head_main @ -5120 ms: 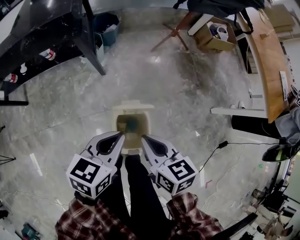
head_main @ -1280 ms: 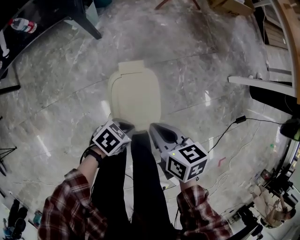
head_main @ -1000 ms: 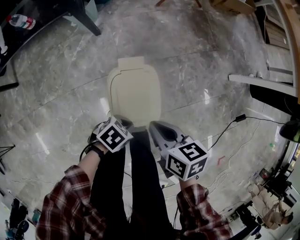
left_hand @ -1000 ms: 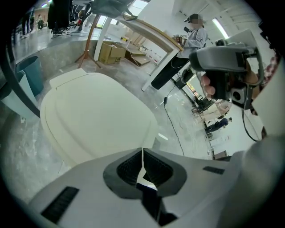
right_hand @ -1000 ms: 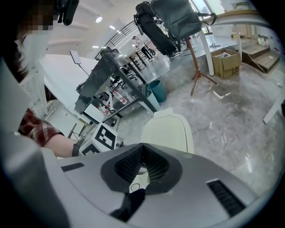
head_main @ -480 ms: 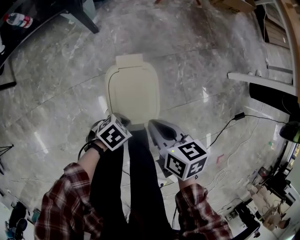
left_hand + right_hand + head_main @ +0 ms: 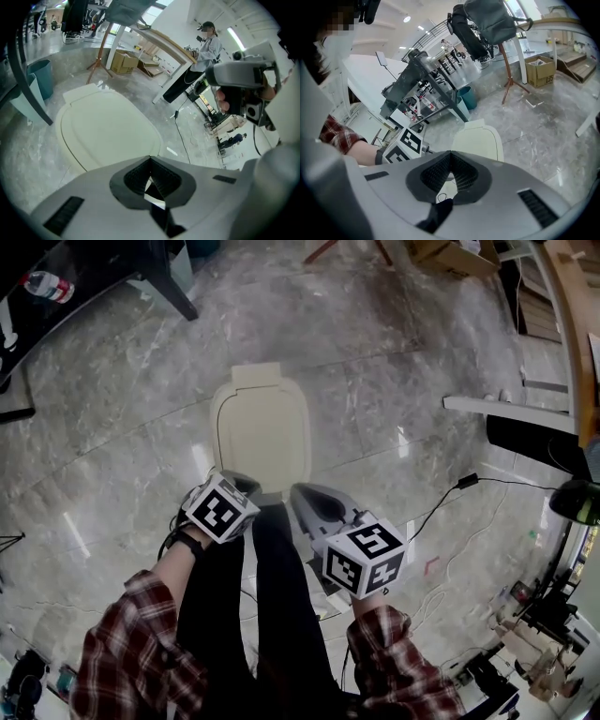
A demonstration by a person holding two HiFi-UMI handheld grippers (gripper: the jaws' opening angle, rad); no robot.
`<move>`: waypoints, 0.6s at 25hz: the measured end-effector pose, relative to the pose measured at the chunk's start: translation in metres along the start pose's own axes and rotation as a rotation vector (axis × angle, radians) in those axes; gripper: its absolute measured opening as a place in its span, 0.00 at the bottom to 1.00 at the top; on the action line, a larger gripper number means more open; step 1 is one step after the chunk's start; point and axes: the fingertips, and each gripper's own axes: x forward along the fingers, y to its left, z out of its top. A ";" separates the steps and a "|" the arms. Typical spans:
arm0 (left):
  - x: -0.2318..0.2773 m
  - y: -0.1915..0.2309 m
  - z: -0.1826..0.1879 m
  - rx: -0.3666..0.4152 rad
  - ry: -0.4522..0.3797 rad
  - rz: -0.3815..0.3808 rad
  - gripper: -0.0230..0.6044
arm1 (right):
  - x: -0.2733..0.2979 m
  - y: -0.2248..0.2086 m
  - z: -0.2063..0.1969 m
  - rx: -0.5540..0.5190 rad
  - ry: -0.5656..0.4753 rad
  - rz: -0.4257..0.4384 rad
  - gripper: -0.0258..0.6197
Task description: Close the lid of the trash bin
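The cream plastic trash-bin lid (image 7: pixel 261 432) lies flat over its bin on the grey marble floor (image 7: pixel 394 381), seemingly fully seated. At its 6 o'clock edge, the left gripper (image 7: pixel 246 486) and right gripper (image 7: pixel 296 492) hold their fingers pressed together on nothing. A good finish would be to check that the front rim is flush, then lift clear. Five seconds ago the bin gaped open.

Cream lid (image 7: pixel 261 432), red-plaid sleeves (image 7: pixel 131 657), grey-veined floor (image 7: pixel 394 371)

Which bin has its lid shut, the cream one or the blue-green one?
The cream bin, the nearer one: its flat lid lies shut over the top. The blue-green bin, farther off, shows no lid.
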 end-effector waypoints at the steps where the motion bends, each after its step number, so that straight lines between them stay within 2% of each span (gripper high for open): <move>1: -0.010 -0.003 0.007 -0.003 -0.019 0.003 0.05 | -0.005 0.006 0.007 -0.009 -0.005 0.000 0.06; 7: -0.101 -0.019 0.075 0.001 -0.191 0.044 0.05 | -0.043 0.050 0.067 -0.075 -0.081 -0.003 0.06; 11: -0.189 -0.047 0.124 0.013 -0.339 0.080 0.05 | -0.088 0.096 0.115 -0.145 -0.133 0.008 0.06; 15: -0.288 -0.088 0.174 0.044 -0.522 0.111 0.05 | -0.143 0.150 0.169 -0.264 -0.209 0.022 0.06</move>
